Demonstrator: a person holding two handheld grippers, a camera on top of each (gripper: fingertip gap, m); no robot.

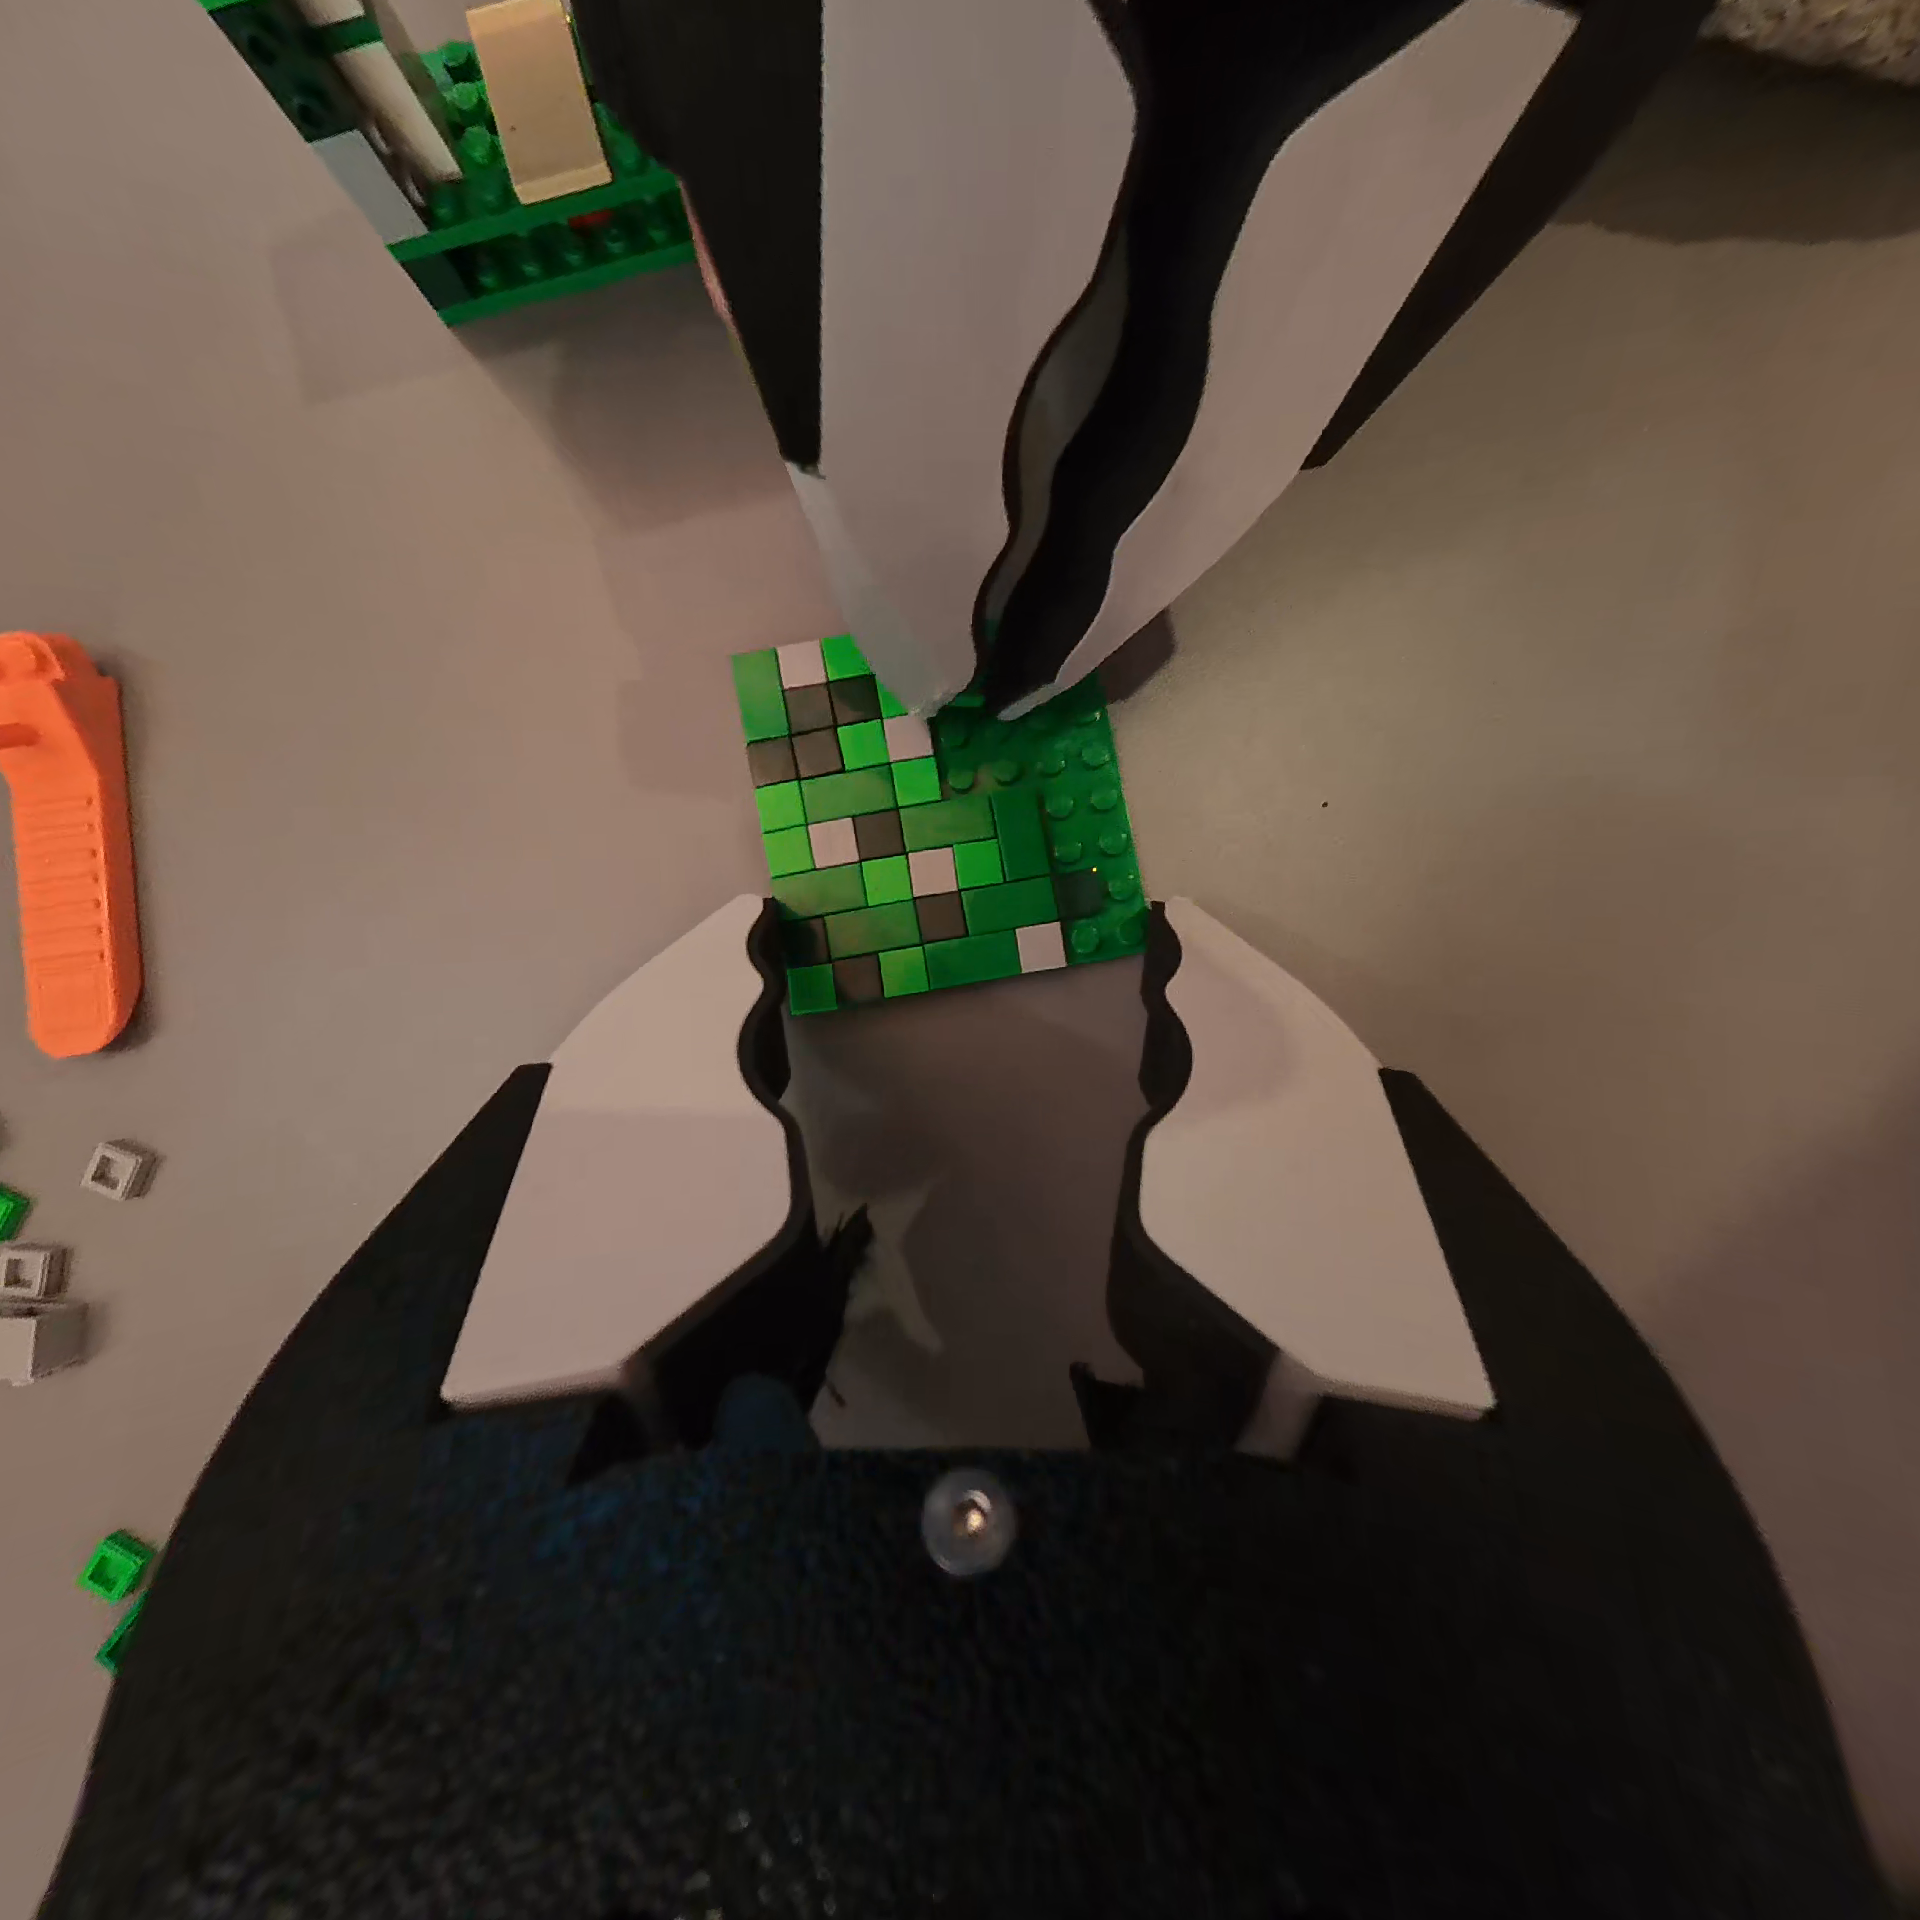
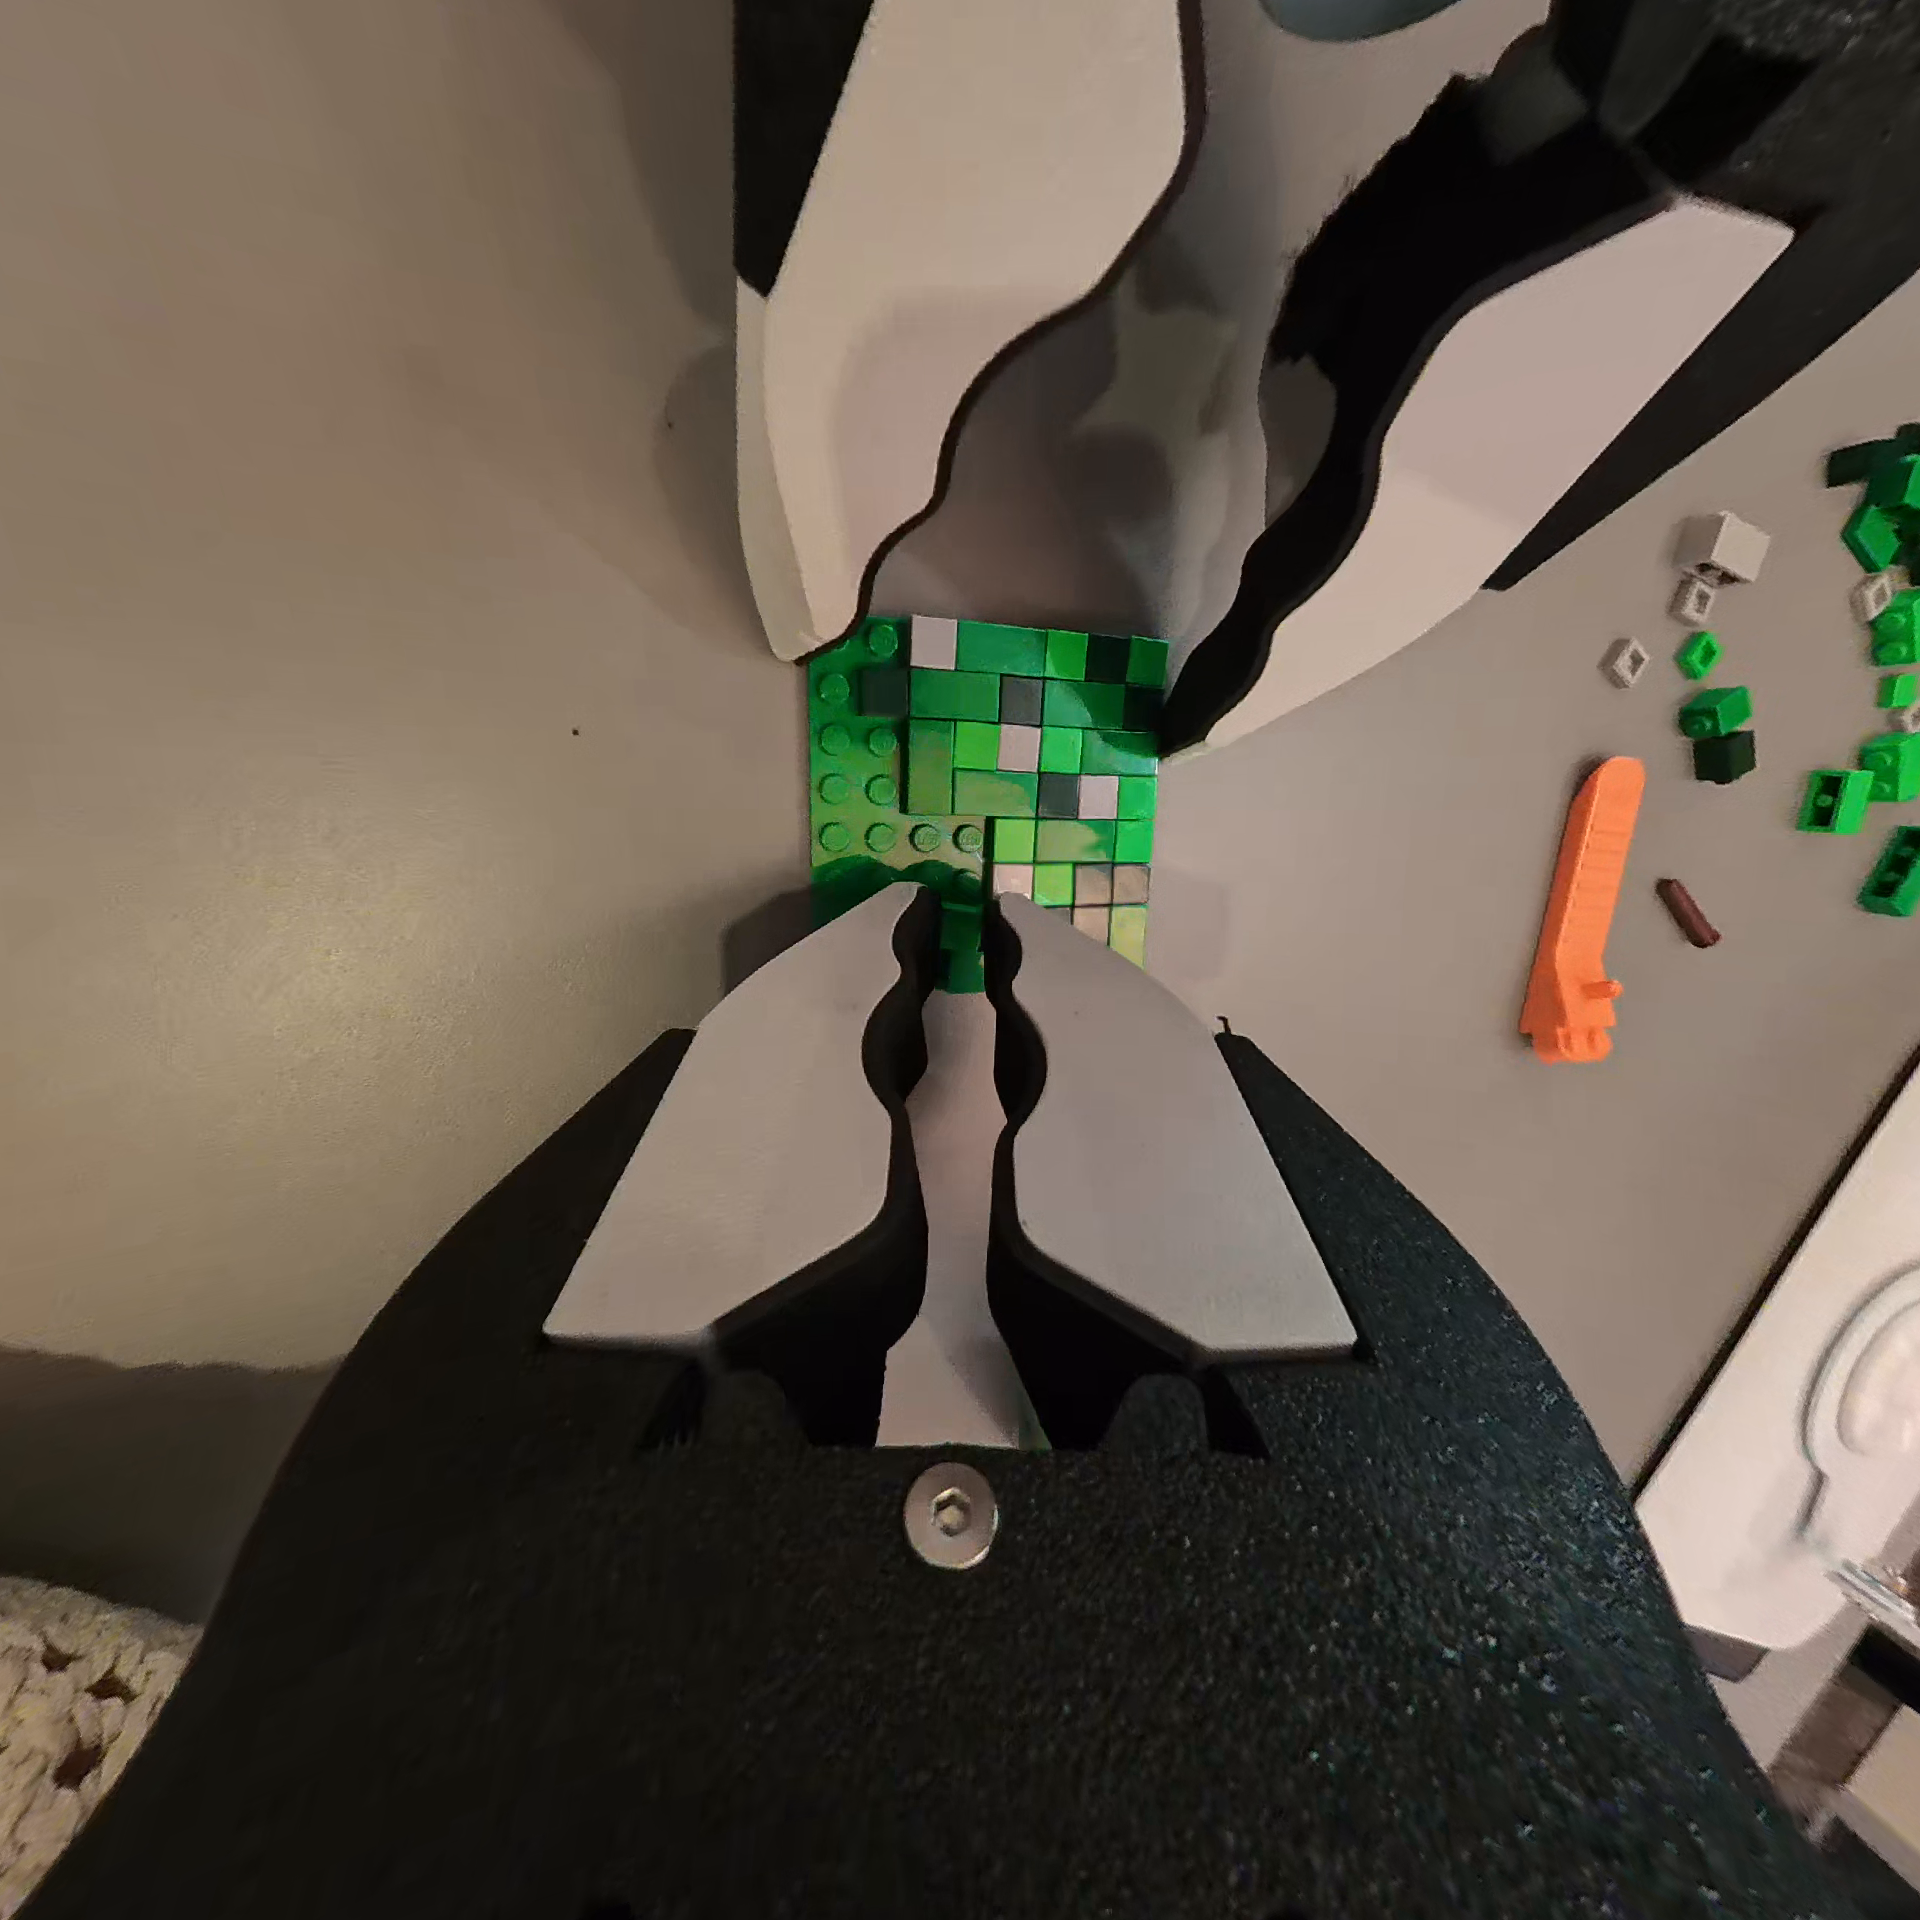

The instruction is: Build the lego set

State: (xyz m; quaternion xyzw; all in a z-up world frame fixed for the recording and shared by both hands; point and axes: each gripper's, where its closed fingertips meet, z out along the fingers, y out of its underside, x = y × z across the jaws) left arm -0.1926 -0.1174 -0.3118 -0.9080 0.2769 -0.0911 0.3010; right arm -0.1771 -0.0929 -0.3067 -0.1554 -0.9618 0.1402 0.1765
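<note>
A square green plate (image 1: 1081,769) lies on the grey table, mostly covered with green, dark and white tiles; bare studs remain along one side and corner. My left gripper (image 1: 961,925) straddles one edge of the plate with a fingertip pressed against each side. My right gripper (image 2: 958,902) comes from the opposite side, its tips down on the bare studs, closed on a small green piece (image 2: 961,940). In the right wrist view the plate (image 2: 852,748) lies ahead with the left gripper (image 2: 992,691) clamped across its far edge. The right gripper (image 1: 971,709) also shows in the left wrist view.
An orange brick separator (image 1: 73,852) (image 2: 1579,914) lies beside the plate. Loose grey and green pieces (image 1: 120,1169) (image 2: 1870,727) are scattered past it. A partly built green model (image 1: 520,208) stands farther off. A white object (image 2: 1818,1403) and a crocheted cloth (image 2: 62,1704) are at the table's edge. Only a small space, under 4 cm, lies between the two pairs of fingers.
</note>
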